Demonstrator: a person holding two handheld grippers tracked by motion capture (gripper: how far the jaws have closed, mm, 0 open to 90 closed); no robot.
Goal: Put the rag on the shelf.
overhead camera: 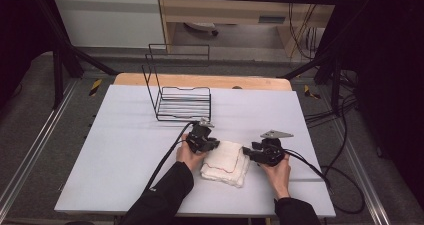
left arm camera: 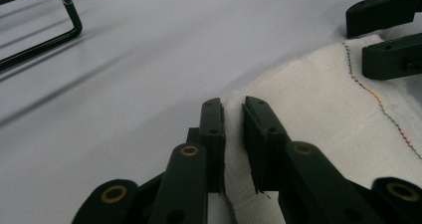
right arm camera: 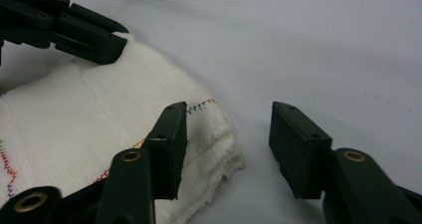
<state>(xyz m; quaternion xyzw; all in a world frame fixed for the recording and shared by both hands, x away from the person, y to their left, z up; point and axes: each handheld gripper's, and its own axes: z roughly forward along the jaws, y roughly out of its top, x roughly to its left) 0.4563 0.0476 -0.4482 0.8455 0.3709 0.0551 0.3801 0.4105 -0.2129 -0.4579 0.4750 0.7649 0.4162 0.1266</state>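
Note:
A folded white cloth with a thin coloured stitch line lies on the white table sheet, near the front. My left gripper is at the cloth's far left corner. In the left gripper view, the left gripper is shut on a fold of the cloth, which sticks up between the jaws. My right gripper is at the cloth's far right corner. Its jaws stand apart around the frayed corner of the cloth, one above the fabric and one over bare table, without pressing it.
A black wire rack stands behind the cloth toward the table's far side; its corner shows in the left gripper view. Cables trail off both grippers across the table. A person's dark sleeves enter from the bottom.

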